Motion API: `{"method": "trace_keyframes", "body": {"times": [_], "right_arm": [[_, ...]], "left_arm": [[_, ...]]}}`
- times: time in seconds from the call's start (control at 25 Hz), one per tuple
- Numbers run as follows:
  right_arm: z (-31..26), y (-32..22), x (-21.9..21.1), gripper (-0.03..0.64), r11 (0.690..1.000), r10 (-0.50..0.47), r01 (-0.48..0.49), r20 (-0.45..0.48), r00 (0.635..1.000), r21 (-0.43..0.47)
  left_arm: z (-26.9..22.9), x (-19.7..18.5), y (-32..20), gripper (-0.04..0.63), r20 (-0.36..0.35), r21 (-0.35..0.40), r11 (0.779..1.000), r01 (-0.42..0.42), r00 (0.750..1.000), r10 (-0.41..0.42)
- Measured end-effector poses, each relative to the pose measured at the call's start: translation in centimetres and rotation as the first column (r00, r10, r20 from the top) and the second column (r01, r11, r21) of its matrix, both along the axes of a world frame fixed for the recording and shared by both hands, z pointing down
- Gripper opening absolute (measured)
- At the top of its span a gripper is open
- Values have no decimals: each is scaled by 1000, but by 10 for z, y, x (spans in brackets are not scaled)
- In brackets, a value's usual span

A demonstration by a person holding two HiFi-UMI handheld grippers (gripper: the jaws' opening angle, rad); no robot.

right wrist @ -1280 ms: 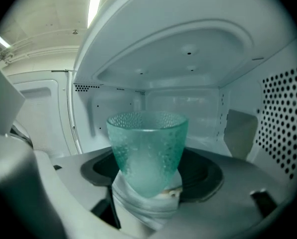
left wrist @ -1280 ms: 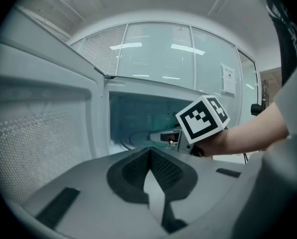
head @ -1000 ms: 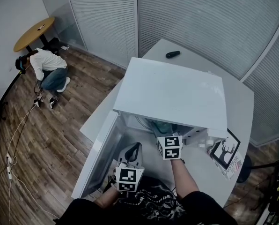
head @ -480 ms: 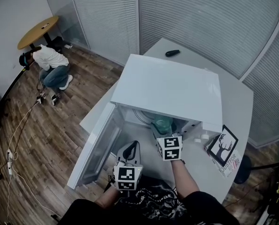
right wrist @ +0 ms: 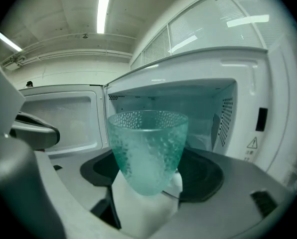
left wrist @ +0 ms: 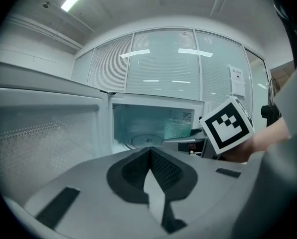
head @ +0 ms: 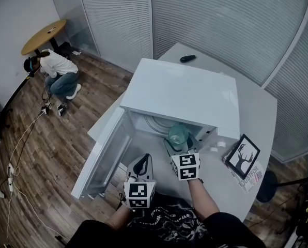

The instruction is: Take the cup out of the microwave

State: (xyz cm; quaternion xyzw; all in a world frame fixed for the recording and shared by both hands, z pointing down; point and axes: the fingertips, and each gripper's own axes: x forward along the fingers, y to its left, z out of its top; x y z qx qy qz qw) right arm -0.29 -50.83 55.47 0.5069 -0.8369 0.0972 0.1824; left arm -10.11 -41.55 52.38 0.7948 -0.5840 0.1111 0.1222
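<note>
The white microwave (head: 181, 94) stands on a white table with its door (head: 103, 154) swung open to the left. A translucent green dimpled cup (head: 178, 135) hangs upright at the mouth of the cavity, and my right gripper (head: 179, 144) is shut on its lower part. The right gripper view shows the cup (right wrist: 147, 151) pinched between the jaws in front of the cavity (right wrist: 208, 113). My left gripper (head: 145, 160) hovers in front of the open door, shut and empty. From the left gripper view, the gripper (left wrist: 149, 152), the cup (left wrist: 177, 130) and the turntable (left wrist: 146, 141) are visible.
A framed deer picture (head: 243, 157) lies on the table (head: 257, 112) right of the microwave. A small black object (head: 188, 59) sits at the far table edge. On the wood floor a person (head: 53, 71) crouches beside a round table (head: 44, 35), with cables nearby.
My right gripper has drawn back toward me with the cup, which has come from inside the cavity to its mouth. The left gripper has barely moved.
</note>
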Motion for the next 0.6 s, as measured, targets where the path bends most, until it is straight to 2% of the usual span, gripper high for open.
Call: {"method": "trace_keyframes", "body": {"times": [0.6], "right_arm": [[-11,56,21,360,1000,-20,20,13,1000,13]], "left_arm": [[-3,8,27,3,-3,7,999,47,999,-47]]}}
